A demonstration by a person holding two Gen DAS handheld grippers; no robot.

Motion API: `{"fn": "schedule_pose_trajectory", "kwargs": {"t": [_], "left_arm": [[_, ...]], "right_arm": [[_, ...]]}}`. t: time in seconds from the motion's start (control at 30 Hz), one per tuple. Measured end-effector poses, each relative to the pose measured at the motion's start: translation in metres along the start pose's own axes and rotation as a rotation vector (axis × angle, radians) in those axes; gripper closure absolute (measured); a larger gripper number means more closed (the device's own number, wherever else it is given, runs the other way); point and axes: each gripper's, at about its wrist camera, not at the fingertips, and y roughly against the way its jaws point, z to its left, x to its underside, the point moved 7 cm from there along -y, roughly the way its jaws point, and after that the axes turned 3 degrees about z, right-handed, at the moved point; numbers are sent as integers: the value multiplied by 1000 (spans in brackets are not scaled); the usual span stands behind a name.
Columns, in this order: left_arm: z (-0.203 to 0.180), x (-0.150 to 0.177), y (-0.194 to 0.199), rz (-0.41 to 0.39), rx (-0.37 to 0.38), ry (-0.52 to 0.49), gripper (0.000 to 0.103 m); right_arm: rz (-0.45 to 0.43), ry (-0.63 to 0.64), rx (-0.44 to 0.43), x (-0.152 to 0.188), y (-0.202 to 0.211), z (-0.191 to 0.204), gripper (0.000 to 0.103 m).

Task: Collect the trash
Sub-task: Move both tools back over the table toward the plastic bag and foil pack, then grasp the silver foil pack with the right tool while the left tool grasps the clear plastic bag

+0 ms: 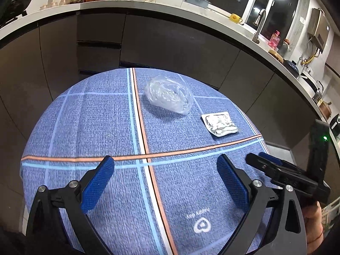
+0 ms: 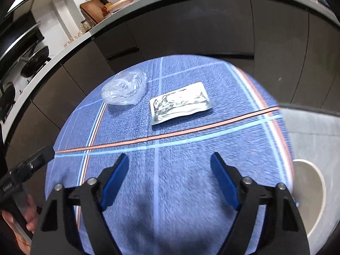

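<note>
Hovering over a round surface (image 1: 89, 127) covered in a blue woven cloth with pale blue, white and orange stripes, the left gripper (image 1: 165, 165) has its blue-padded fingers (image 1: 97, 182) spread wide with nothing between them, only cloth below. Printed on the cloth near the left gripper, at about 6 o'clock in the left wrist view, is a white heart logo (image 1: 201, 226) with the words "Happy day", seen upside down. Two pieces of trash lie on the far half of the surface: a crumpled clear plastic bag (image 1: 169, 94) at roughly 12 o'clock and a flattened silver foil packet (image 1: 220, 124) at about 1 o'clock, near each other but apart; no print can be read on either. In the right wrist view the right gripper (image 2: 170, 159) also has its fingers (image 2: 115, 180) parted, somewhat less wide, and grips nothing; the foil packet (image 2: 180, 104) sits at 12 o'clock ahead of it and the plastic bag (image 2: 125, 89) at 11 o'clock. White lettering on the body of the left gripper (image 2: 27, 165), seen at 9 o'clock in that view, is too blurred to read. A yellow mug (image 1: 235, 18) on the kitchen counter (image 1: 148, 5) beyond bears an orange mark that cannot be made out.
</note>
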Motion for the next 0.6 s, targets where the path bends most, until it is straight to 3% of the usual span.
{"fn": "schedule_pose_trajectory", "kwargs": {"t": [0.27, 0.6], "left_arm": [[1, -9, -25, 48, 28, -34, 35], [5, -25, -52, 75, 22, -47, 40]], "right_arm": [[22, -69, -22, -21, -39, -5, 45], [-17, -115, -16, -58, -63, -10, 47]]}}
